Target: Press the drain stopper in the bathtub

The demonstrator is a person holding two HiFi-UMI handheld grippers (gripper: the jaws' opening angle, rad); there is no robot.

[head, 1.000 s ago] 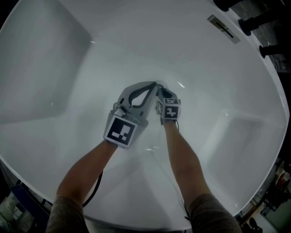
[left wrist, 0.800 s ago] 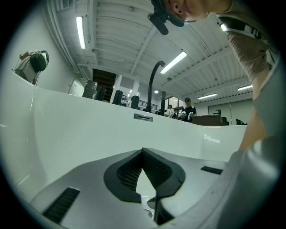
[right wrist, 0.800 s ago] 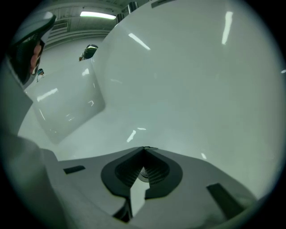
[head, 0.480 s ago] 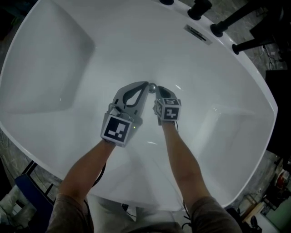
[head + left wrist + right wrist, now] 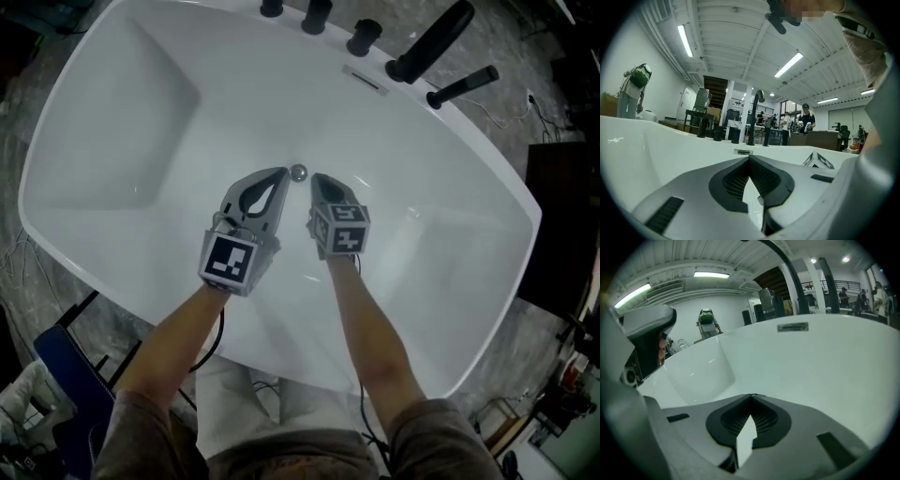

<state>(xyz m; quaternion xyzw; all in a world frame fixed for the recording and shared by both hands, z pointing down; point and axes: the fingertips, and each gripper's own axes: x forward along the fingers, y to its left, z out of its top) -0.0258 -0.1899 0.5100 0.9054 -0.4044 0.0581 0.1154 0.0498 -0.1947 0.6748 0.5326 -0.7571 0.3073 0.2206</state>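
Both tips have drawn apart, baring the small round chrome drain stopper. It sits between left gripper and right gripper, the left seemingly nearer. Both pairs of jaws are together, empty.

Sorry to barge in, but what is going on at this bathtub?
A person leans over a white bathtub with a two-jaw gripper in each hand. The left gripper and right gripper both have their jaws shut on nothing, tips pointed toward the round metal drain stopper on the tub floor. The stopper shows in the gap between the two tips, and neither appears to press on it at this moment.
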